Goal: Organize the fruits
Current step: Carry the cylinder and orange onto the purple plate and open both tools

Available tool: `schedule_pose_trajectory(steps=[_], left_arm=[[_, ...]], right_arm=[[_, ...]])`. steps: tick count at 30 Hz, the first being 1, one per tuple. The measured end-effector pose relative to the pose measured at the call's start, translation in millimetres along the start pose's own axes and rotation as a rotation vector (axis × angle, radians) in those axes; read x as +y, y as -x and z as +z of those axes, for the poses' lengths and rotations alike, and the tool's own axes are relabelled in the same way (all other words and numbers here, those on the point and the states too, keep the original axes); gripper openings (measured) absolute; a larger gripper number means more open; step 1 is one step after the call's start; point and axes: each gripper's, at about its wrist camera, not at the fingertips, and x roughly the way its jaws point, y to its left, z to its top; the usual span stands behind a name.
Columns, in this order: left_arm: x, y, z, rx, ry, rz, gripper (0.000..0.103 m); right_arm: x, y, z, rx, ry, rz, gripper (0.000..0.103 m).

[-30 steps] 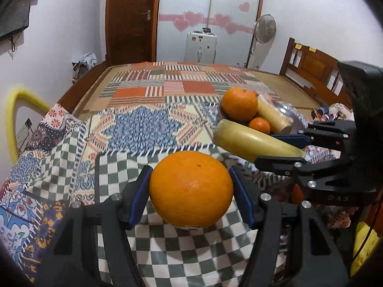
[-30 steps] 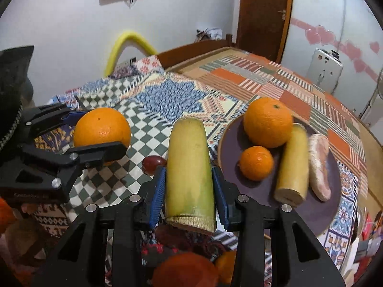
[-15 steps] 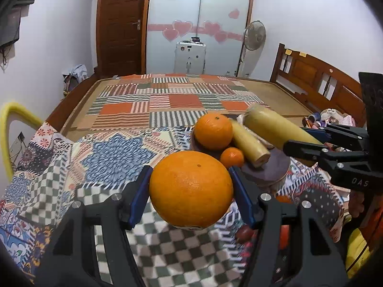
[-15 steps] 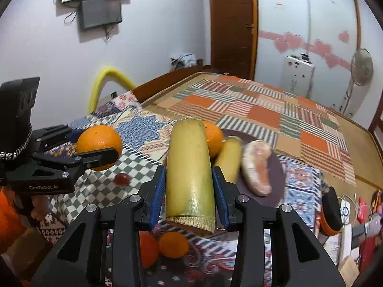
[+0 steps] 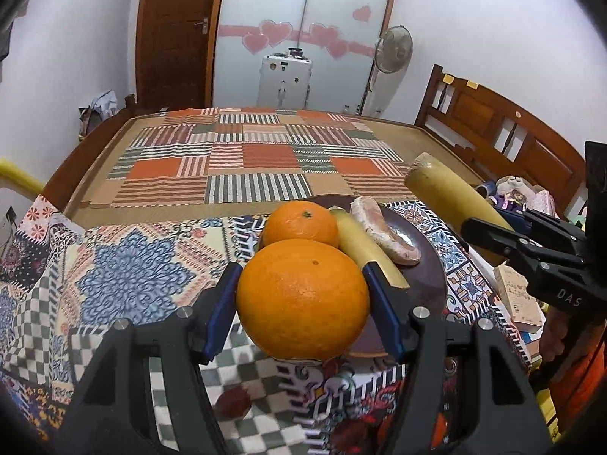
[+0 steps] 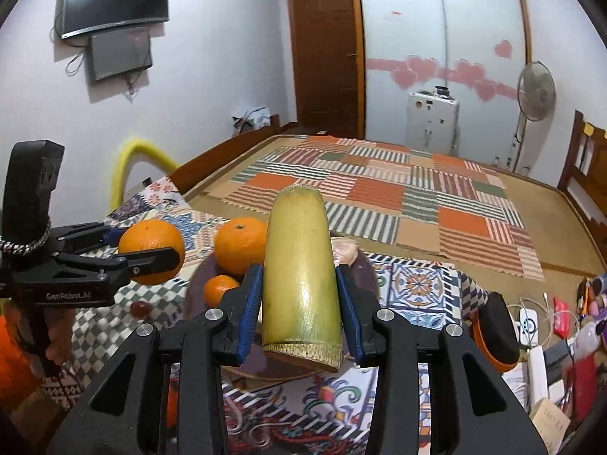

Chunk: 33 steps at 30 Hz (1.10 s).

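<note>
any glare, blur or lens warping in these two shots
Left wrist view: strong fisheye bending and dark corners; the orange in the left tongs is sharp. Right wrist view: the same warping, a glare streak on the sugarcane piece in the right tongs, blurred clutter at far right.

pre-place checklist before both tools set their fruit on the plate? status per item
1. Left tool grip on the big orange: ok, blue pads on both sides.
2. Right tool grip on the yellow stalk piece: ok, clamped mid-length.
3. Plate within approach: ok, directly ahead of both tools.
4. Free space on the plate: not ok on the left, where an orange, a second stalk piece and a pinkish piece crowd it; bare area on the right.
5. Tool-to-tool clearance: cannot tell, they converge on the same plate.
6. Small orange position: ok, on the plate, hidden from the left view.
</note>
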Motion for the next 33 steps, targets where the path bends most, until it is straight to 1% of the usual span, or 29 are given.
schedule_pose_trajectory(steps=[5, 11, 15, 17, 23, 29, 33], left_arm=[[-17, -15, 4, 0.012, -0.030, -0.007, 0.064], [-36, -29, 7, 0.022, -0.068, -0.020, 0.064], [-43, -40, 7, 0.032, -0.090, 0.009, 0.064], [-44, -45, 7, 0.044, -0.092, 0.016, 0.064], [-45, -49, 9, 0.033, -0.086, 0.014, 0.065], [-46, -55, 10, 0.044, -0.091, 0.019, 0.068], [-47, -57, 10, 0.043, -0.091, 0.017, 0.070]], right_arm=[[-7, -7, -5, 0.012, -0.014, -0.002, 0.036], [-7, -22, -12, 0.049, 0.002, 0.010, 0.036], [-5, -29, -16, 0.071, 0.014, 0.021, 0.036], [-6, -31, -18, 0.078, 0.015, 0.028, 0.036], [-9, -37, -20, 0.108, 0.008, 0.050, 0.036], [-4, -36, -20, 0.110, 0.028, 0.038, 0.036], [-3, -39, -23, 0.129, 0.040, 0.035, 0.036]])
